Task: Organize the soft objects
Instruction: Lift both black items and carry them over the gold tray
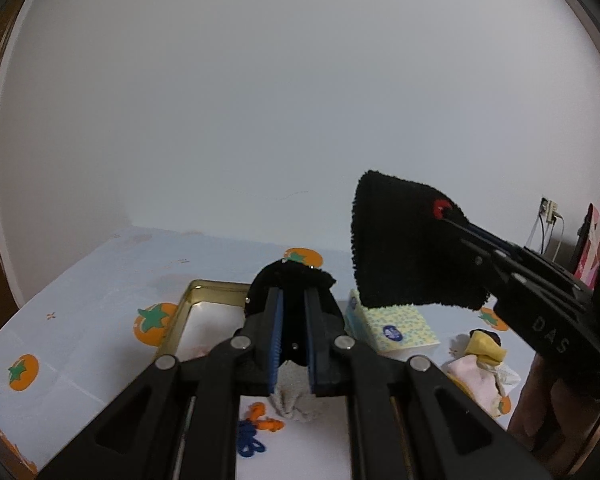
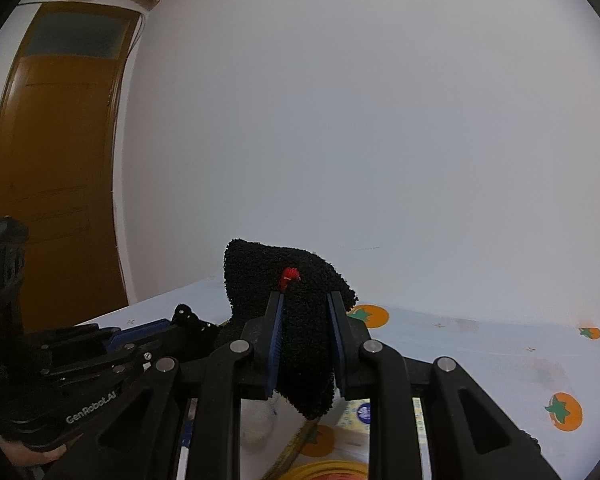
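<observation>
My left gripper point(image 1: 292, 332) is shut on a black fuzzy cloth point(image 1: 292, 280) held above a gold metal tin point(image 1: 188, 300). My right gripper point(image 2: 306, 344) is shut on another black fuzzy cloth point(image 2: 284, 280) with a red mark point(image 2: 290, 273). That cloth also shows in the left wrist view point(image 1: 404, 240), hanging in the air at the right from the right gripper point(image 1: 456, 220). The left gripper shows at the left of the right wrist view point(image 2: 172, 322).
On the pale tablecloth point(image 1: 100, 272) with orange fruit prints lie a tissue pack point(image 1: 396, 328), a grey cloth point(image 1: 292, 400), blue and orange yarn point(image 1: 256, 428), and a pink and yellow cloth bundle point(image 1: 480, 368). A wooden door point(image 2: 56, 160) stands at the left.
</observation>
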`<act>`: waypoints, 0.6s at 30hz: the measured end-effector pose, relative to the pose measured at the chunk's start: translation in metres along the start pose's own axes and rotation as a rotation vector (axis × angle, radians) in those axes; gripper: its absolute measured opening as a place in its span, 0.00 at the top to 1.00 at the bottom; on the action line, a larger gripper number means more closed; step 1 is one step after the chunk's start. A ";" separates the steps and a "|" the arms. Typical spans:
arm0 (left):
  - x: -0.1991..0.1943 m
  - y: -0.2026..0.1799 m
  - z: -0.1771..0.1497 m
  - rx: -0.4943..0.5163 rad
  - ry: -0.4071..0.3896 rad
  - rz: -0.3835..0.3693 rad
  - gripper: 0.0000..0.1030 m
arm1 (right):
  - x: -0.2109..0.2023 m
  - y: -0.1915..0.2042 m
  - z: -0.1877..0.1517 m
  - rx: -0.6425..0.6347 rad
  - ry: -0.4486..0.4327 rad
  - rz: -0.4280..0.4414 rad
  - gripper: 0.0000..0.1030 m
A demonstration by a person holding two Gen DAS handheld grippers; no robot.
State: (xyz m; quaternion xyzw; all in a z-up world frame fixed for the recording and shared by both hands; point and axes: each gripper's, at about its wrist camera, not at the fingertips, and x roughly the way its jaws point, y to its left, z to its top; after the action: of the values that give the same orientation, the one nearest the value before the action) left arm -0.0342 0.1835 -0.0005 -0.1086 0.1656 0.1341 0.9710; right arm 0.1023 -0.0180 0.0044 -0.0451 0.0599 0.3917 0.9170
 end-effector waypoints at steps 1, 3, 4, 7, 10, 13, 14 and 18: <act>-0.001 0.004 0.000 -0.004 0.000 0.007 0.92 | 0.001 0.001 -0.001 0.000 0.005 0.007 0.77; -0.002 0.008 0.000 -0.006 0.001 0.017 0.92 | 0.002 0.003 -0.002 0.006 0.014 0.021 0.77; -0.002 0.009 0.000 -0.008 0.004 0.019 0.92 | 0.003 0.004 -0.004 0.009 0.018 0.028 0.77; -0.002 0.012 -0.001 -0.012 0.014 0.033 0.92 | 0.006 0.009 -0.006 0.006 0.030 0.039 0.77; 0.001 0.017 -0.003 -0.017 0.031 0.047 0.92 | 0.007 0.013 -0.008 0.003 0.042 0.049 0.77; 0.004 0.021 -0.003 -0.024 0.044 0.060 0.92 | 0.012 0.018 -0.010 -0.002 0.059 0.063 0.77; 0.004 0.022 -0.004 -0.024 0.046 0.063 0.92 | 0.013 0.020 -0.012 -0.004 0.066 0.067 0.77; 0.005 0.032 -0.005 -0.034 0.054 0.076 0.92 | 0.018 0.030 -0.019 -0.020 0.100 0.086 0.77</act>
State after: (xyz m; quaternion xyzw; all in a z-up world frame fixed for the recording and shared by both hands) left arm -0.0407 0.2139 -0.0118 -0.1222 0.1935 0.1706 0.9584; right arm 0.0917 0.0133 -0.0177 -0.0710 0.1034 0.4287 0.8947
